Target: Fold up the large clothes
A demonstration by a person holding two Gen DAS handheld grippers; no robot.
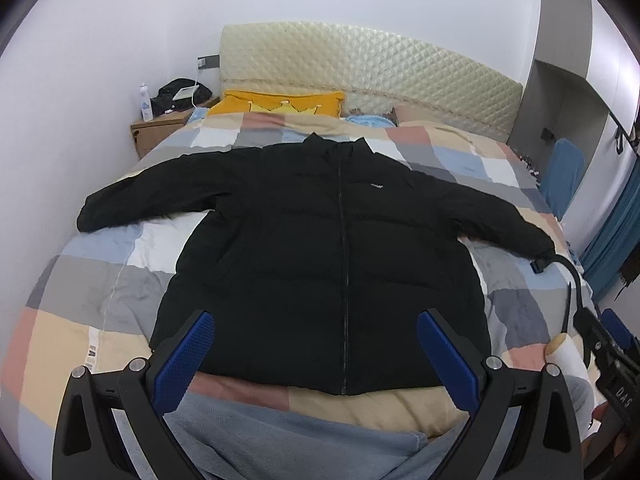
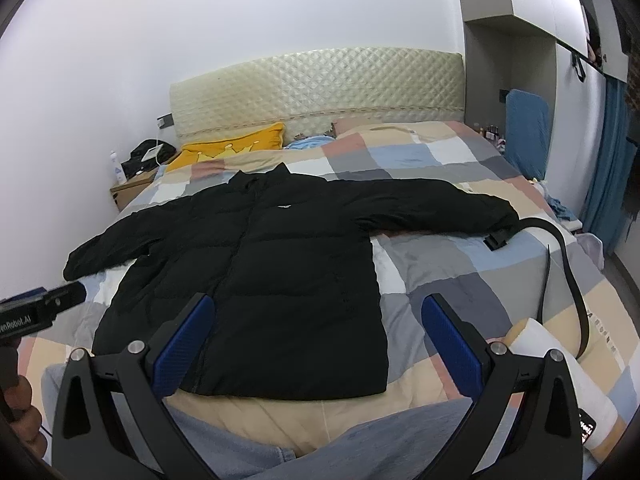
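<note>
Right, I have a black puffer jacket with a front zip (image 1: 320, 248) spread flat and face up across the bed's checked patchwork quilt (image 1: 100, 272), collar toward the cream quilted headboard (image 1: 360, 68) and both sleeves stretched out to the sides. Its hem lies nearest to me, close to the foot edge of the bed.

My left gripper (image 1: 316, 356) hangs above that hem with its blue-padded fingers (image 1: 186, 356) spread wide and nothing between them. My right gripper (image 2: 316, 344) is likewise released, fingers (image 2: 450, 344) well apart, hovering over the jacket's lower corner and the quilt beside it. Neither touches the fabric as far as I can tell.

A black belt with a buckle (image 2: 560, 264) curves over the quilt, its buckle end just beside the sleeve cuff on that side. A yellow pillow (image 1: 280, 104) sits near the headboard, and a wooden bedside cabinet (image 1: 156, 132) holds a white bottle (image 1: 146, 104) and a dark bag (image 1: 180, 94).
</note>
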